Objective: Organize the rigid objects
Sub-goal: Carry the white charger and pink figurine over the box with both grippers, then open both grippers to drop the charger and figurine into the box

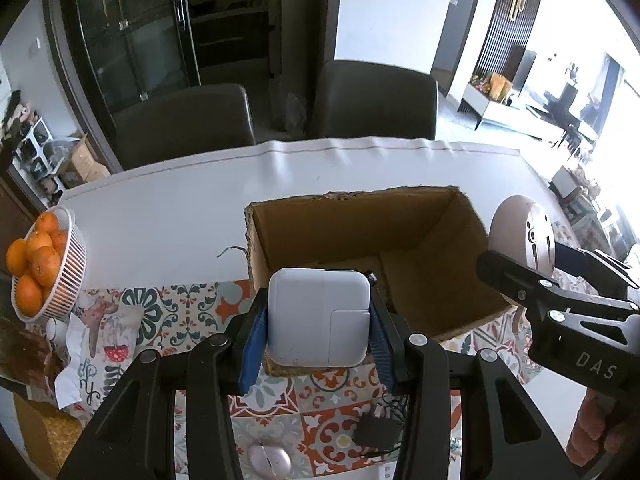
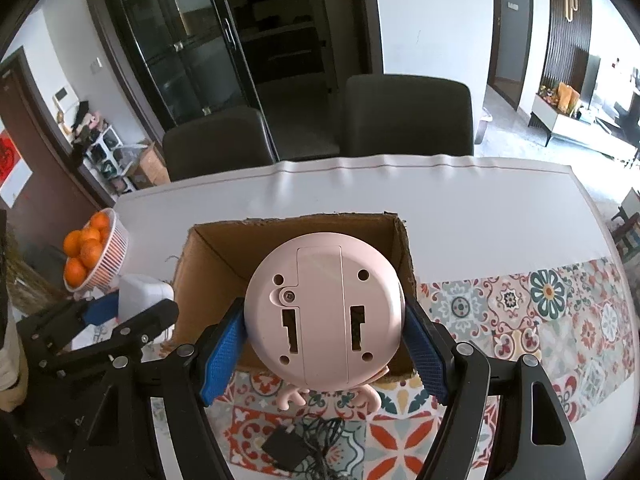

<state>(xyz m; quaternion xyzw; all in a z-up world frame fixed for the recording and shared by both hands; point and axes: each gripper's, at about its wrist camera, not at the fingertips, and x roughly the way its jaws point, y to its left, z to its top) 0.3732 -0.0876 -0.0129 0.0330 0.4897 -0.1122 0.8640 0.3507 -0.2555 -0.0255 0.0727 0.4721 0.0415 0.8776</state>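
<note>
The white power adapter (image 1: 319,317) is pinched between the blue pads of the left gripper (image 1: 319,344), above the cardboard box (image 1: 360,236) near its front wall. The pink round clock (image 2: 323,311) is clamped by the right gripper (image 2: 323,346), back facing the camera, over the same box on the counter (image 1: 180,216).

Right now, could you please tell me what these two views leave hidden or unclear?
- Cardboard box floor: left wrist view, near part hidden by the white charger; right wrist view, mostly hidden by the pink round device.
- Pink round device's front: faces away in both views.
- White mouse: left wrist view, cut off by the bottom edge.
- Black adapter: right wrist view, its cable's far end is out of frame.
</note>
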